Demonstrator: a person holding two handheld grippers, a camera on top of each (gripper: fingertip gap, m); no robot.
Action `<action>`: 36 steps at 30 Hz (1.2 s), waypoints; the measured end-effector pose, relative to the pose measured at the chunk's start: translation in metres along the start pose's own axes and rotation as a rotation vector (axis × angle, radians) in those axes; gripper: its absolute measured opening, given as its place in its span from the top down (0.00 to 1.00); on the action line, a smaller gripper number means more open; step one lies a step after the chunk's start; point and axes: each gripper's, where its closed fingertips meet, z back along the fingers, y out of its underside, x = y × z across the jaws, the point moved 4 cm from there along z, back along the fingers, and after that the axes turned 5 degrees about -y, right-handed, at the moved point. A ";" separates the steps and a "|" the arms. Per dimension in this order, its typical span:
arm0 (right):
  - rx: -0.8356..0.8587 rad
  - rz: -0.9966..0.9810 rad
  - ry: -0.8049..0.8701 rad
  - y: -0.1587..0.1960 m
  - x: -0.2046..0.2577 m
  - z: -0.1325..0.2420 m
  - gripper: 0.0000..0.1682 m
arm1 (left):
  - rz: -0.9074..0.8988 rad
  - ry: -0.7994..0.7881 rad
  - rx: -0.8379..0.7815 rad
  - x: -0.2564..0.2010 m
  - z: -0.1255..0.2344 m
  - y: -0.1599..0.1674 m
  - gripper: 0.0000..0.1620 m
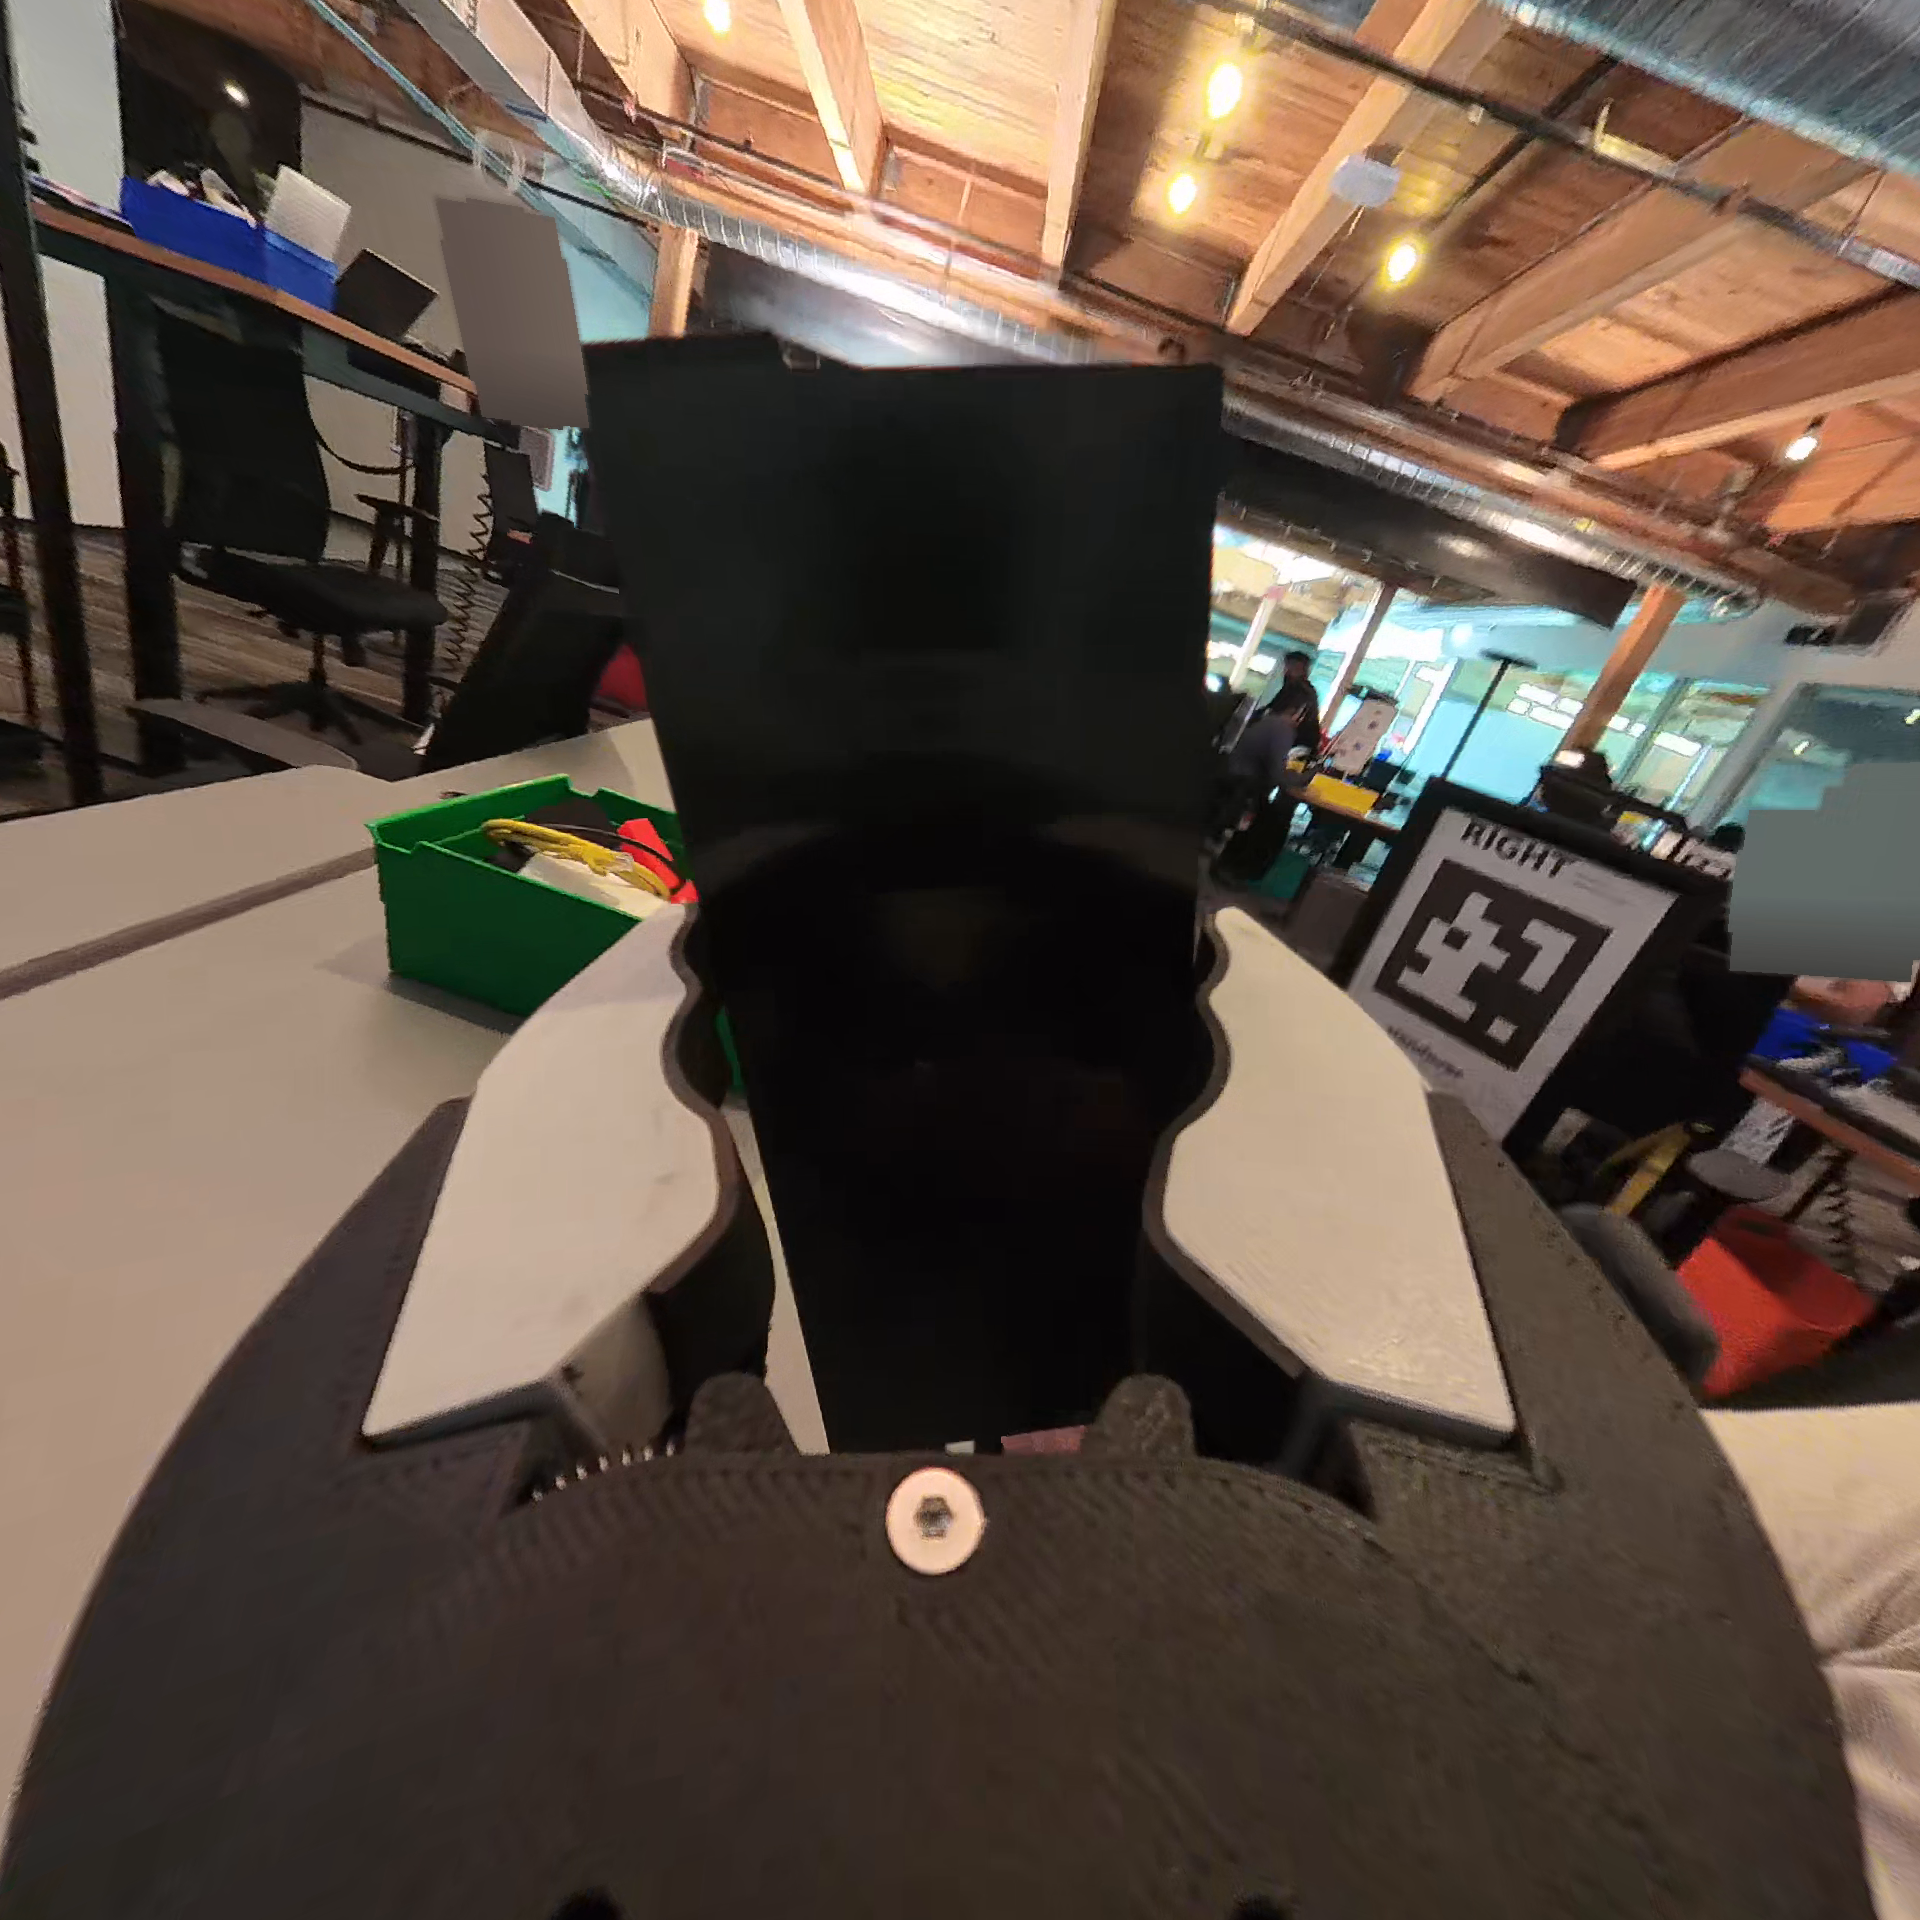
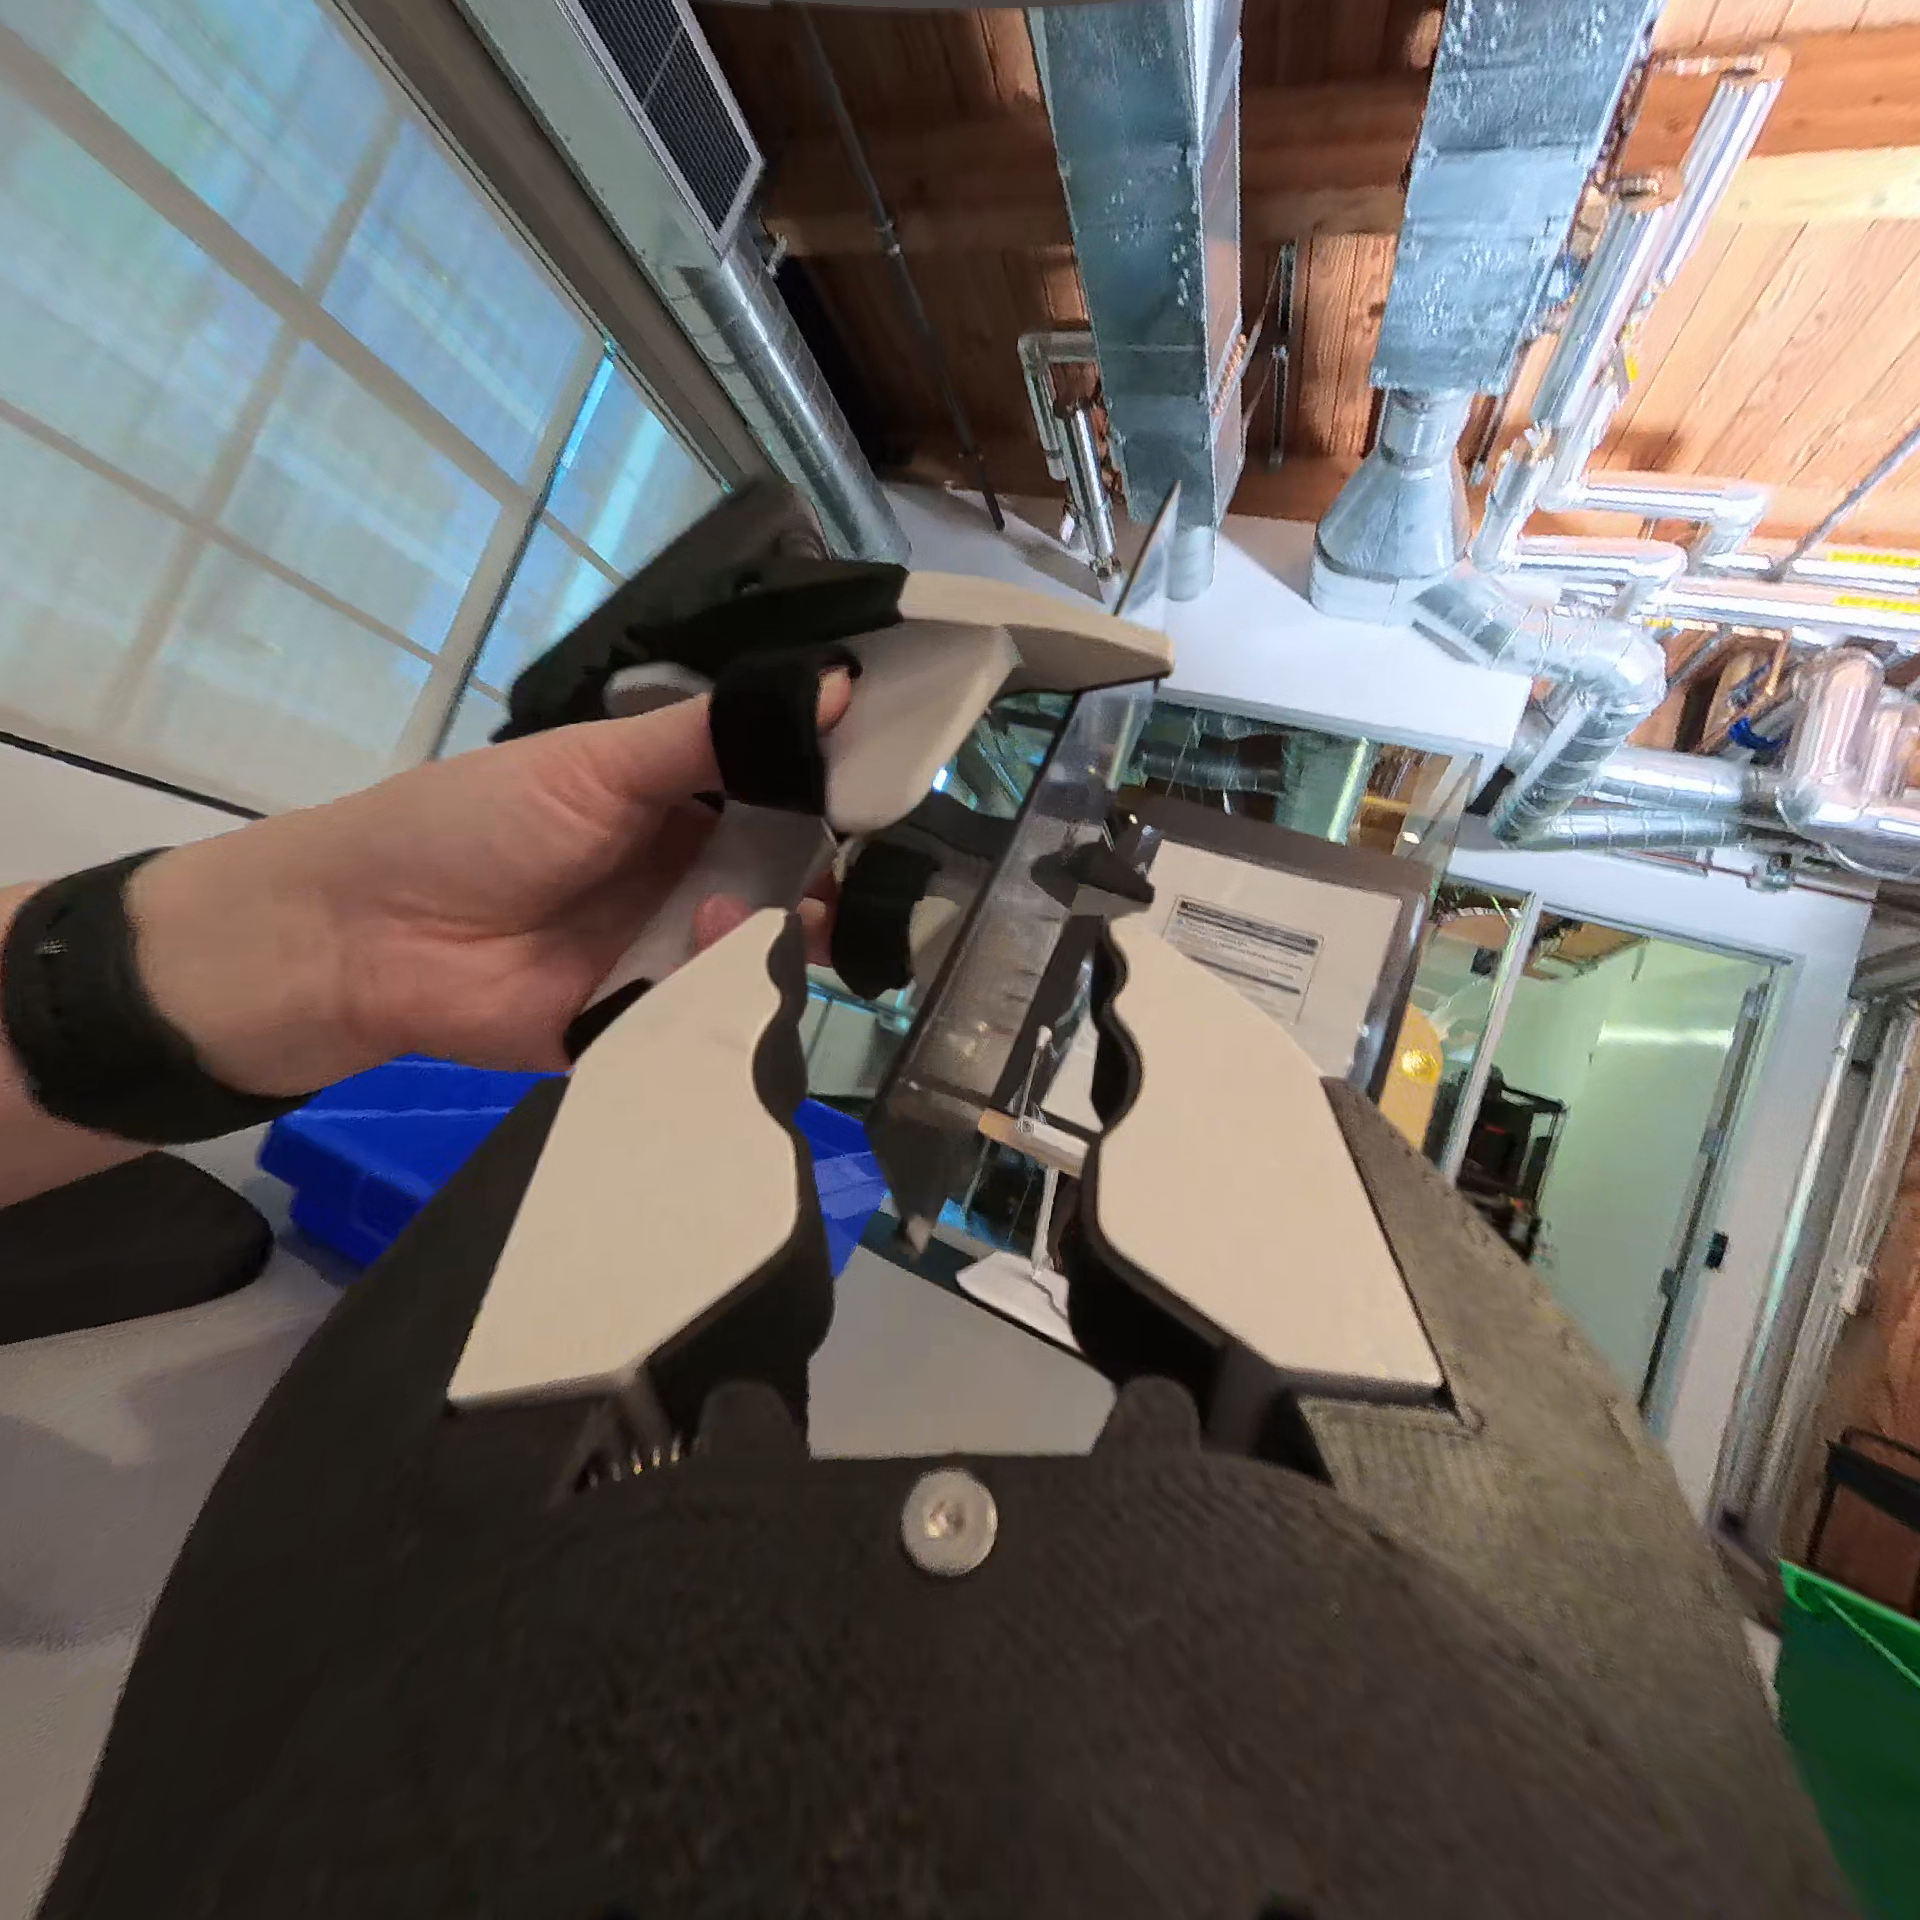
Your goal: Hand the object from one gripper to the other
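My left gripper (image 1: 951, 945) is shut on a tall glossy black box (image 1: 914, 644) and holds it upright above the table. In the right wrist view the same box (image 2: 977, 997) looks dark and mirror-like, and its lower end sits in the gap between my right gripper's (image 2: 951, 935) fingers. The right gripper is open, with both pads apart from the box. The left gripper (image 2: 997, 665) shows there at the upper left, held by a person's hand (image 2: 416, 904) and gripping the box's far end.
A green bin (image 1: 488, 925) with cables stands on the grey table (image 1: 156, 1091) to the left. A black-and-white marker board (image 1: 1496, 956) stands at the right. A blue bin (image 2: 416, 1143) lies under the hand, and a green bin's corner (image 2: 1849, 1714) shows at the lower right.
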 end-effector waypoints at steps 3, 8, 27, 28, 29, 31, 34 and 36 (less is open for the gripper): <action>0.111 -0.016 0.035 0.013 -0.010 -0.010 0.77 | -0.083 -0.038 0.042 -0.003 -0.004 0.008 0.47; 0.159 -0.188 0.055 0.023 -0.037 -0.003 0.98 | -0.160 -0.064 0.076 -0.006 -0.004 0.010 0.52; 0.046 -1.791 0.137 0.106 -0.096 0.050 0.98 | -1.493 -0.331 0.263 -0.012 -0.028 0.090 0.57; 0.052 -1.814 0.139 0.105 -0.092 0.049 0.98 | -1.504 -0.337 0.297 -0.007 -0.030 0.097 0.58; 0.056 -1.828 0.148 0.104 -0.088 0.048 0.98 | -1.514 -0.332 0.328 -0.004 -0.031 0.103 0.61; 0.067 -1.823 0.172 0.103 -0.084 0.046 0.99 | -1.593 -0.346 0.334 0.001 -0.031 0.106 0.68; 0.099 -1.805 0.197 0.103 -0.081 0.044 0.98 | -1.701 -0.341 0.344 0.002 -0.029 0.111 0.83; 0.094 -1.802 0.220 0.105 -0.084 0.045 0.98 | -1.685 -0.336 0.390 0.003 -0.029 0.115 0.80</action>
